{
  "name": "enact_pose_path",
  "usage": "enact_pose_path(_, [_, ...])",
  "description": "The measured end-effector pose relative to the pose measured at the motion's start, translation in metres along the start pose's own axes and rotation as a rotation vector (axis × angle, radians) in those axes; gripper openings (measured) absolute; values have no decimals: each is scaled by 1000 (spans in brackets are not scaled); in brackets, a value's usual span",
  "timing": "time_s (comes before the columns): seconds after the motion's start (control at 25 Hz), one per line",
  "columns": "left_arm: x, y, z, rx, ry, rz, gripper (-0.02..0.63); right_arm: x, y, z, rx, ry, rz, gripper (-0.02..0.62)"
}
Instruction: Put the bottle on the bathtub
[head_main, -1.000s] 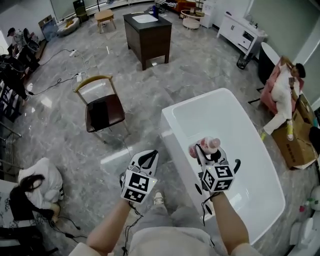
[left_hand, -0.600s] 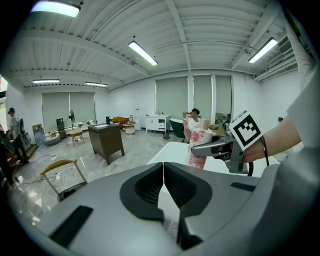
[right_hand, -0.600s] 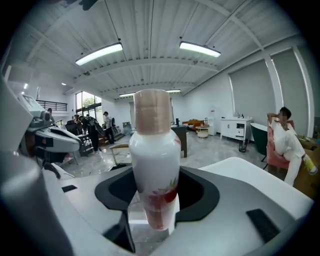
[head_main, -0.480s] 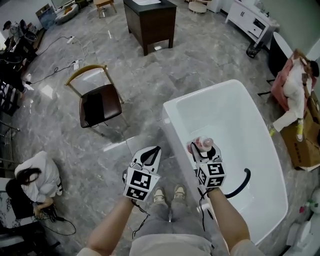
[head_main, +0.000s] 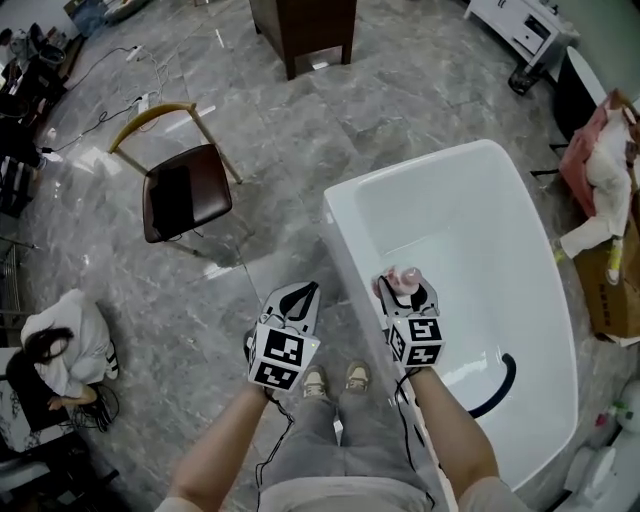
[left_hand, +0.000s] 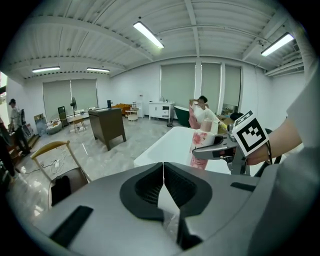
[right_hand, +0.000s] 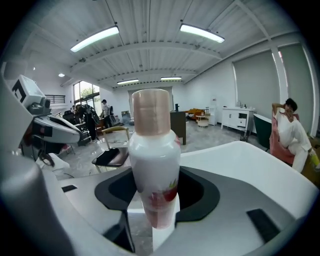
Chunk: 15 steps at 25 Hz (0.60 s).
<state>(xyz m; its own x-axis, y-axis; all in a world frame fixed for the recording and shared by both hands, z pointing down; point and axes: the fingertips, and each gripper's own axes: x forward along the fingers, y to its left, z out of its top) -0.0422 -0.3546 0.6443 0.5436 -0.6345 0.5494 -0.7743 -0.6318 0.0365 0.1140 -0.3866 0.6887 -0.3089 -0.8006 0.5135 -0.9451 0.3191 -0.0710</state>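
Bottle (right_hand: 154, 150): upright, clamped in the right gripper (head_main: 404, 292), above the bathtub (head_main: 338, 240), close to its rim.
Left gripper (head_main: 298, 300): jaws pressed together, empty, beside the tub.
Progress: bottle at tub, not yet set down; placing and release remain.

Big open hall dressed up as a mock home, not a real bathroom. Freestanding white bathtub (head_main: 340, 240) sits mid-room on a grey marble-look floor (head_main: 300, 130), with a dark cabinet (head_main: 305, 25), chair (head_main: 180, 195) and white sideboard (head_main: 520, 30) well apart. Ribbed industrial ceiling (left_hand: 100, 30) with strip lights (left_hand: 148, 34), loose cables (head_main: 150, 90), a person sitting on the floor (head_main: 60, 350) (cardboard box (head_main: 610, 290) near the tub too).
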Motion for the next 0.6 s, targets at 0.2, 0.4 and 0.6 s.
enact_pose_path(0.2, [19, -1, -20, -22, 34, -9, 21, 24, -16, -35, 62, 21, -22, 250])
enact_pose_path(0.4, [29, -13, -38, -69, 66, -30, 21, 35, -19, -63, 75, 37, -38, 250])
enact_pose_path(0.6, [25, -25, -44, -91, 70, -44, 21, 25, -15, -70, 65, 1, -26, 253])
